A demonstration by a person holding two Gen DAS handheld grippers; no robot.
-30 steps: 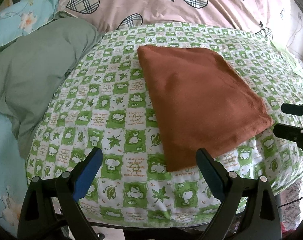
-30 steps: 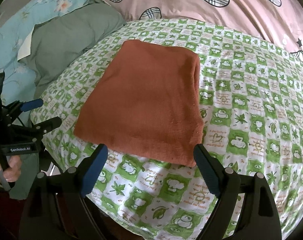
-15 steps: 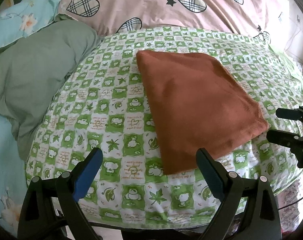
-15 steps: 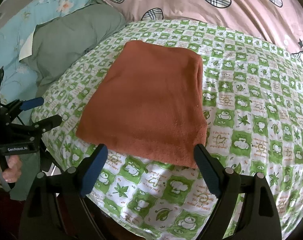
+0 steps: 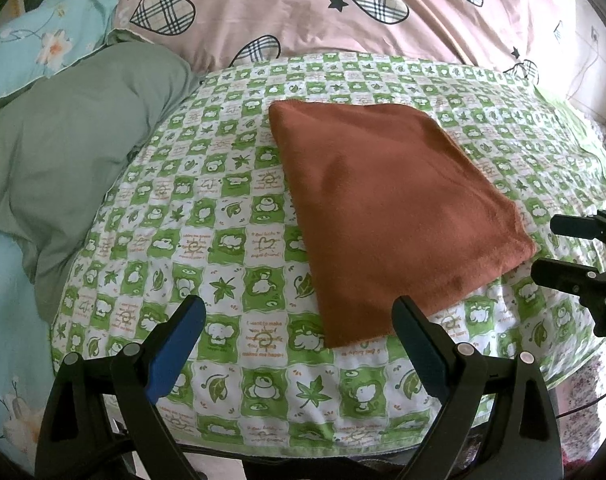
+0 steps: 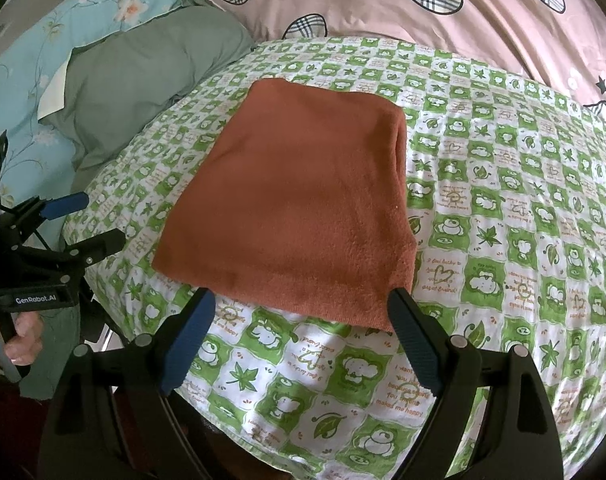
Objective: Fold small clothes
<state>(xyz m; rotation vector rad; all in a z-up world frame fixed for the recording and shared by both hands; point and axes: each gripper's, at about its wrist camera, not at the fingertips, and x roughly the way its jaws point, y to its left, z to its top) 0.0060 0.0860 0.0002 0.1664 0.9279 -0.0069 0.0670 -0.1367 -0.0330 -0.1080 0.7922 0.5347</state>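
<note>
A rust-brown cloth [image 5: 387, 208] [image 6: 303, 200], folded into a flat rectangle, lies on a green-and-white checked sheet [image 5: 207, 216] [image 6: 503, 240]. My left gripper [image 5: 299, 320] hovers open near the cloth's near-left corner, nothing between its blue pads. My right gripper [image 6: 301, 312] is open too, held just short of the cloth's near edge. Each gripper shows in the other's view: the right gripper [image 5: 575, 252] off the cloth's right corner, the left gripper [image 6: 75, 220] off its left corner, with a hand [image 6: 19, 336] on its handle.
A grey-green pillow [image 5: 75, 152] [image 6: 143, 72] lies to the left of the sheet. Behind it spreads a pink quilt with plaid hearts [image 5: 323, 12] [image 6: 463, 12], and a light-blue flowered fabric [image 5: 43, 40] sits at far left. The sheet's near edge [image 5: 303, 440] drops off below my grippers.
Both views have shifted slightly, so the cloth sits a touch lower and nearer in frame. The cloth itself has not moved and both grippers stay open.
</note>
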